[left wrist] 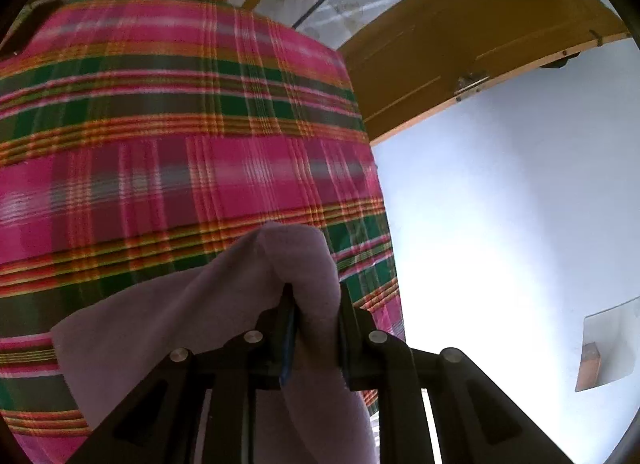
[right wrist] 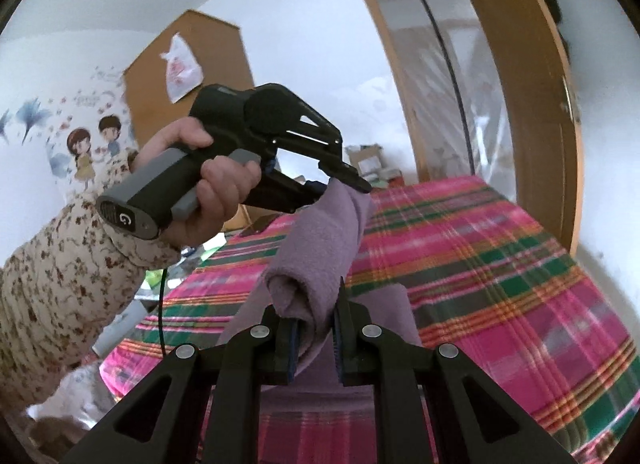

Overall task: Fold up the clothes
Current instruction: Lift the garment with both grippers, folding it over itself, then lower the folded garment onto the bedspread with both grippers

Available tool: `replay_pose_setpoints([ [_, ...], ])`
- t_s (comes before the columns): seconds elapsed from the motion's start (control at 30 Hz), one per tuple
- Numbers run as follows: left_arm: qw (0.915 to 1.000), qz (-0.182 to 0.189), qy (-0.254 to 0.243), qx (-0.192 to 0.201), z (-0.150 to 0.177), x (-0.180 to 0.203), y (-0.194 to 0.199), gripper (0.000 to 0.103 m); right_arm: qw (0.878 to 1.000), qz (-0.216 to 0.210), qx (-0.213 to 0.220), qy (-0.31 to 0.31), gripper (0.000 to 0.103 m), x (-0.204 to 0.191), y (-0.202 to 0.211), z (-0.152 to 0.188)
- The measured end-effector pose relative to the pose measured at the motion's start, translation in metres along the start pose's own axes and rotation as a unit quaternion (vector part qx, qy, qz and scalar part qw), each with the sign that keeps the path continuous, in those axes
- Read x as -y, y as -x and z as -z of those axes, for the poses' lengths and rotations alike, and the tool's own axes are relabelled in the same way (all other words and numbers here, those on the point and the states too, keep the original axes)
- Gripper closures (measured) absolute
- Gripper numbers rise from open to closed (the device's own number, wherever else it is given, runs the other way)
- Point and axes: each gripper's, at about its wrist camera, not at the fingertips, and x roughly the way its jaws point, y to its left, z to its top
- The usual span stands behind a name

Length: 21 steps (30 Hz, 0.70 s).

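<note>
The lilac fleece garment (right wrist: 320, 248) hangs stretched between the two grippers above a bed spread with a pink, green and orange plaid blanket (right wrist: 500, 256). In the right wrist view, the right gripper (right wrist: 314, 332) sits at 6 o'clock, its jaws clamped on a rolled fold of the fleece. From there the cloth rises toward 12 o'clock to the left gripper (right wrist: 352, 180), held by the person's left hand (right wrist: 208, 192) in a floral sleeve (right wrist: 60, 284) at 9 o'clock. In the left wrist view, the left gripper (left wrist: 316, 304) at 6 o'clock has a bunched fold of the same lilac fleece garment (left wrist: 240, 284) between its fingers, which press on the cloth; more fleece drapes toward 8 o'clock over the plaid blanket (left wrist: 160, 124). A wooden door (right wrist: 532, 104) stands at 2 o'clock in the right wrist view, beside a white wall (left wrist: 500, 204).
</note>
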Motion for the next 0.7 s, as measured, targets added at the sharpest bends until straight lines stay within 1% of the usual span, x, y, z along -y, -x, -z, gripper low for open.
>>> replay_pose_setpoints([
  [0.13, 0.9994, -0.005, 0.019, -0.028, -0.009, -0.007, -0.026, 0.084, 1.000, 0.018, -0.014, -0.019, 0.089, 0.017, -0.005, 0.006],
  [0.23, 0.9987, -0.013, 0.024, -0.043, -0.013, -0.011, -0.043, 0.084, 0.999, 0.025, -0.024, -0.031, 0.089, 0.027, -0.009, 0.012],
  [0.4, 0.9967, -0.009, 0.048, -0.065, -0.018, -0.023, -0.071, 0.082, 0.996, 0.037, -0.045, -0.064, 0.088, 0.051, -0.018, 0.022],
  [0.53, 0.9952, -0.009, 0.059, -0.077, -0.021, -0.030, -0.088, 0.081, 0.994, 0.046, -0.059, -0.082, 0.088, 0.065, -0.024, 0.029],
  [0.7, 0.9938, 0.008, 0.074, -0.083, -0.025, -0.041, -0.100, 0.079, 0.992, 0.056, -0.071, -0.093, 0.088, 0.076, -0.031, 0.035],
])
